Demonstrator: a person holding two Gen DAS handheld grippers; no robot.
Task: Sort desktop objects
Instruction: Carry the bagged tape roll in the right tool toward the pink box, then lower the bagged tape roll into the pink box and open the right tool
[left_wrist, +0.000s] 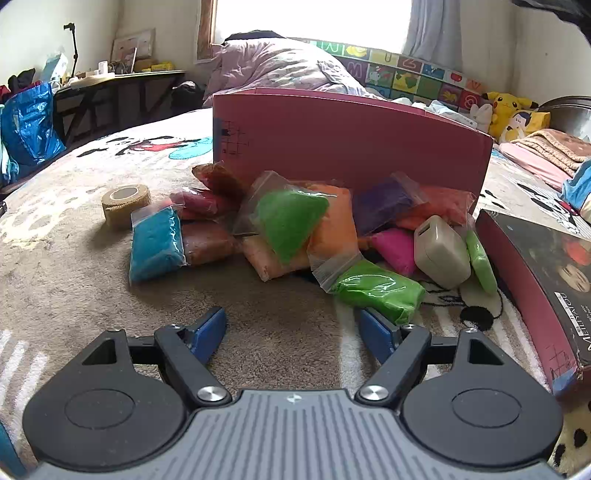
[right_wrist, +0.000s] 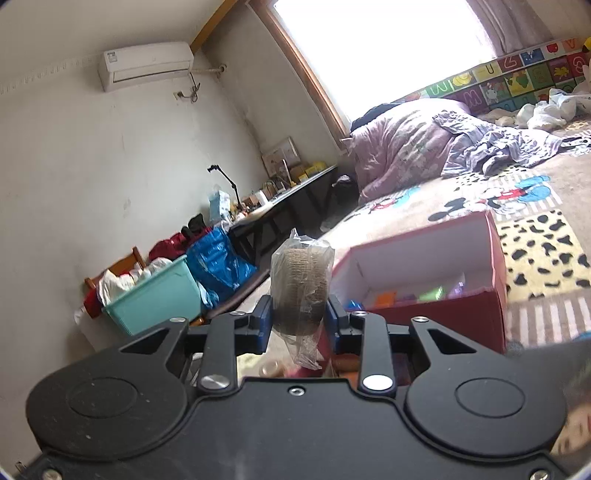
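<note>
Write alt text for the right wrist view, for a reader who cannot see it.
The right claw is shut on a plastic-wrapped tan roll, held in the air beside an open pink box that rests on a cartoon-print bed cover. Small colourful items lie in the box.

my left gripper (left_wrist: 291, 334) hangs wide apart over the blanket (left_wrist: 74, 280), holding nothing. ahead, bags of coloured clay (left_wrist: 291, 225) lie heaped against a pink box (left_wrist: 351, 136). a tan tape roll (left_wrist: 125, 205) sits left, a white charger (left_wrist: 441, 254) right.
</note>
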